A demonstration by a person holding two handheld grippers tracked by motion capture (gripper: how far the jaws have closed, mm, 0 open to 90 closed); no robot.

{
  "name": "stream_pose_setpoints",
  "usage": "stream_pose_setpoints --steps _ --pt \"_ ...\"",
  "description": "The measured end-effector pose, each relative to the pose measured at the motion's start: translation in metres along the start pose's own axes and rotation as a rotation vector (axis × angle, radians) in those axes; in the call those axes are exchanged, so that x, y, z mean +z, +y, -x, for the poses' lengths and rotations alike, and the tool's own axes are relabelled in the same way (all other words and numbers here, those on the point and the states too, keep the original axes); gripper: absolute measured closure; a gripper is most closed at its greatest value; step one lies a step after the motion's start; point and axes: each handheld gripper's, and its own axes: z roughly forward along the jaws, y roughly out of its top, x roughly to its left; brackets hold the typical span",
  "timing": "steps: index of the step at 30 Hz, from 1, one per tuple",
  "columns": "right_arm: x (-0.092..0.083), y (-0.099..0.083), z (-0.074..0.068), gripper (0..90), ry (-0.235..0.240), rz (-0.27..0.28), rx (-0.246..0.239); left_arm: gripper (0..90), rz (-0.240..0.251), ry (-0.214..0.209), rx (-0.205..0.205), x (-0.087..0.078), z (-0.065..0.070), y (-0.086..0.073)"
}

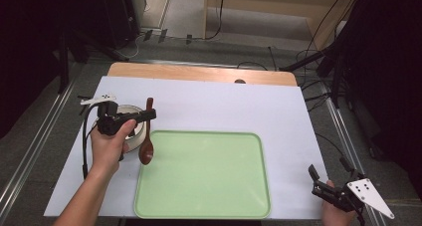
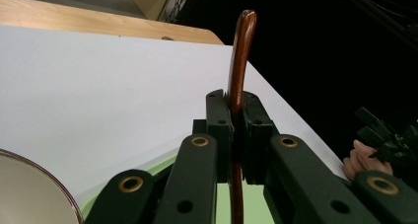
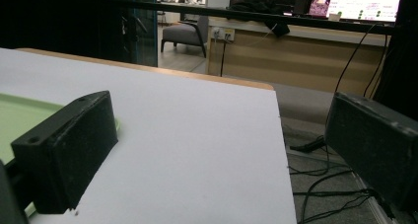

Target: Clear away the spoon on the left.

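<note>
My left gripper [image 1: 147, 116] is shut on a dark brown wooden spoon [image 1: 147, 144] and holds it over the left edge of the green tray [image 1: 209, 206]. The spoon hangs with its bowl down near the tray's rim and its handle pointing away. In the left gripper view the handle [image 2: 240, 51] rises from between the two black pads [image 2: 219, 119], which squeeze it. Just behind the left hand sits a white bowl [image 1: 133, 131]. My right gripper [image 1: 314, 177] rests at the table's near right corner, jaws wide apart with nothing between them; its pads [image 3: 69, 145] frame bare white table.
A white sheet [image 1: 224, 106] covers the table, with a wooden strip [image 1: 199, 72] along the far edge. The bowl's rim [image 2: 29, 184] shows at the lower left of the left gripper view. Cables and dark stands lie on the floor to the right.
</note>
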Motion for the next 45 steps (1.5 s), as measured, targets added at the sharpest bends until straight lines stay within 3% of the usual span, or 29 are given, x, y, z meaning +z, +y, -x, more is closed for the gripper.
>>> stream_pose_setpoints --steps 16,31,40,42,45 --pt "0.0 0.0 0.0 0.0 0.002 0.0 -0.001 85.2 -0.01 -0.02 -0.022 -0.004 -0.001 -0.03" --pt "0.0 0.0 0.0 0.0 0.0 0.0 -0.001 85.2 -0.031 -0.087 -0.089 0.0 -0.002 -0.058" --pt "0.0 0.0 0.0 0.0 0.0 0.0 -0.002 85.2 -0.052 -0.114 -0.103 0.004 -0.002 -0.069" --pt "0.0 0.0 0.0 0.0 0.001 -0.001 -0.002 85.2 -0.049 -0.131 -0.13 0.003 -0.005 -0.074" --pt "0.0 0.0 0.0 0.0 0.003 0.0 -0.003 85.2 -0.057 -0.125 -0.139 0.003 -0.007 -0.078"
